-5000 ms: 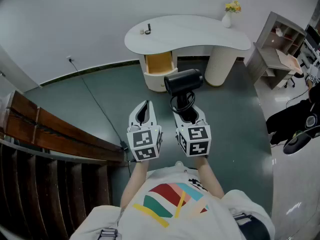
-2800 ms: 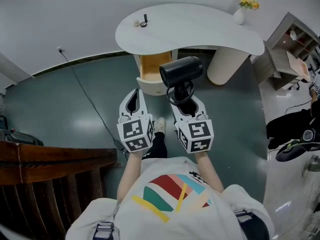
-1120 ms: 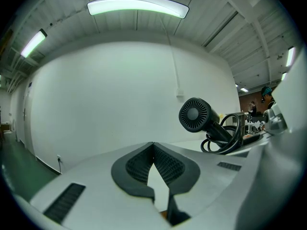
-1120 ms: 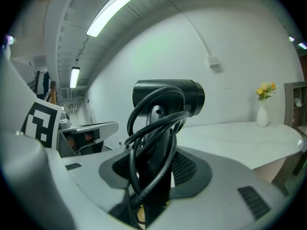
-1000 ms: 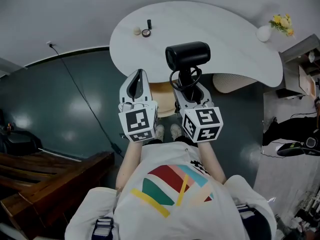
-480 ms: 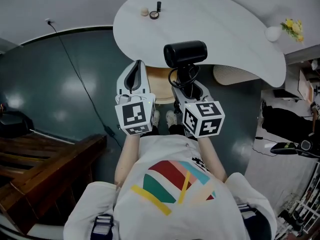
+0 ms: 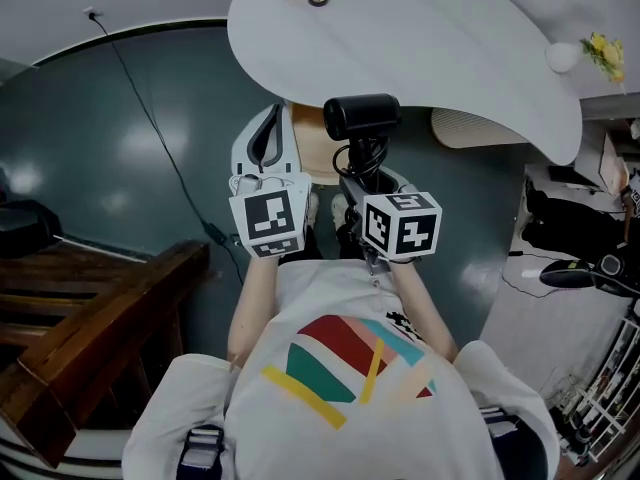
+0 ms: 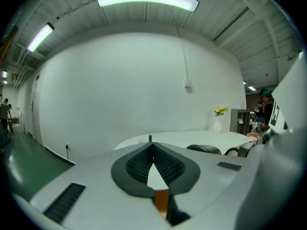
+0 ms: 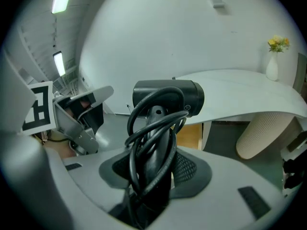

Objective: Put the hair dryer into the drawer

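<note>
Hair dryer (image 7: 362, 116) clamped in right tongs (image 7: 366, 174), drawer (image 7: 316, 154) open beneath

1. Black hair dryer (image 7: 362, 115): cord wound round the handle, barrel level on top, handle upright, clamped in the right gripper (image 7: 368, 183), at the desk's (image 7: 450, 48) near edge.
2. Tan drawer (image 7: 312, 151): pulled open under that edge, below the dryer.
</note>
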